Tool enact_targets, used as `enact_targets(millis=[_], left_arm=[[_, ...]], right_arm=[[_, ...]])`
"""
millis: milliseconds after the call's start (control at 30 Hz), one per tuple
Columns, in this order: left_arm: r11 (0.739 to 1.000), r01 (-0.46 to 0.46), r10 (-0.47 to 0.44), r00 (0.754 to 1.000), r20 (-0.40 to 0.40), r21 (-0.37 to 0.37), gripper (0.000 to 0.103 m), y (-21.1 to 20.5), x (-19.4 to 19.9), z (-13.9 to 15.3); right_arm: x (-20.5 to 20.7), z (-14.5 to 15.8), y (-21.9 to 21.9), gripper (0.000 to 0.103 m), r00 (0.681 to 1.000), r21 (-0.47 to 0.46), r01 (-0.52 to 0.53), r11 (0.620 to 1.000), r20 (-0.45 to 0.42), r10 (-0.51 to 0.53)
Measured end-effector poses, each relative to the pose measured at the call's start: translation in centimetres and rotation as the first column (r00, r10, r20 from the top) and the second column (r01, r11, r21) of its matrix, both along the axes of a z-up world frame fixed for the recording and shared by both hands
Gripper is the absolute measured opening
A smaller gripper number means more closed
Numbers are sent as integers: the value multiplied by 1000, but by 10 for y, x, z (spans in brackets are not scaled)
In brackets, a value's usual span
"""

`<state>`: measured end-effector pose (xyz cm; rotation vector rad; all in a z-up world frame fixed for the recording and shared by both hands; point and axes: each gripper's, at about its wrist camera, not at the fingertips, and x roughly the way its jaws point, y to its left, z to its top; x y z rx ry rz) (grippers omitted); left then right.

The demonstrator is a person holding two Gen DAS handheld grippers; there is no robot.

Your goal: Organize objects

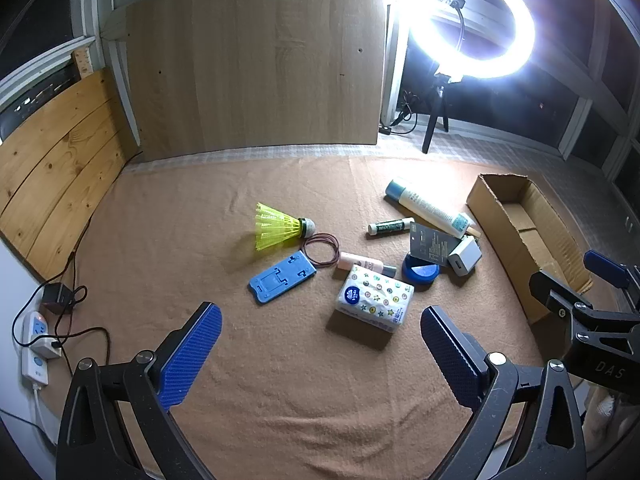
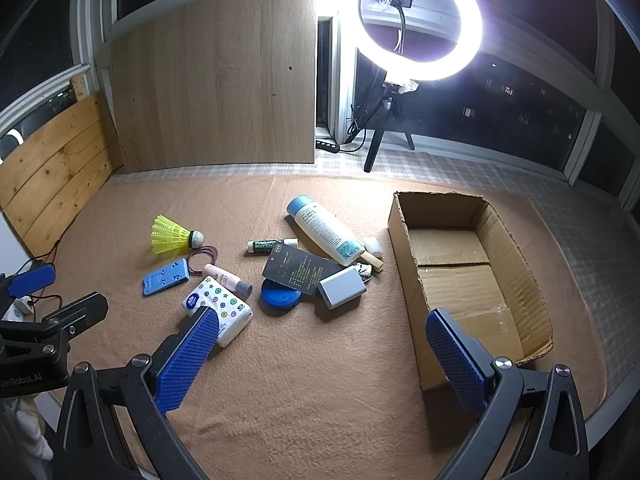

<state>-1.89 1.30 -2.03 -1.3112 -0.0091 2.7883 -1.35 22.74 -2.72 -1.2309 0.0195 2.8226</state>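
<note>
- The left gripper (image 1: 320, 354) hangs over the near part of the brown blanket (image 1: 280, 380); its blue-padded jaws stand spread wide apart with nothing between them.
- The right gripper (image 2: 322, 358) also hangs above the blanket near its front edge, jaws spread wide and holding nothing.
- An open cardboard box (image 2: 520, 264) lies along the right edge of the blanket, with nothing visible inside.
- The loose things lie in a cluster around the middle of the blanket, left of the box.
- A yellow shuttlecock (image 1: 280, 227) lies on its side at the far left of the cluster, cork end pointing right.
- A thin red rubber band (image 1: 321, 249) lies just beside the cork, and a blue phone stand (image 1: 282, 277) lies flat just in front of it.
- A patterned tissue pack (image 1: 375, 298) is the nearest item to the front edge; a small pink tube (image 1: 366, 263) lies just behind it.
- A white bottle (image 2: 326, 230) with a blue cap lies slanted at the far side of the cluster, its lower end nearest the box.
- A green lip balm (image 2: 268, 245) lies left of the bottle.
- A dark card (image 2: 300, 270) leans over a round blue lid (image 2: 280, 300), and a white charger (image 2: 342, 286) rests against the card's right side.
- A lit ring light (image 2: 416, 20) stands on a tripod beyond the far edge.
- A white power strip (image 1: 36, 354) lies off the blanket's left edge.
</note>
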Motion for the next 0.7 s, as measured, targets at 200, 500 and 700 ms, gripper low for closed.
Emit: enact_targets(millis=[200, 500, 700], left_arm=[[1000, 5, -5, 1000, 4, 3, 101, 1, -3, -2], [1000, 8, -8, 1000, 9, 0, 101, 0, -8, -5], [1000, 12, -12, 1000, 25, 0, 101, -1, -15, -13]], right_arm=[[-2, -1, 0, 102, 1000, 0, 2, 1000, 3, -2], [-7, -5, 1, 102, 1000, -5, 4, 1000, 14, -4], [-12, -10, 0, 102, 1000, -5, 2, 1000, 27, -2]])
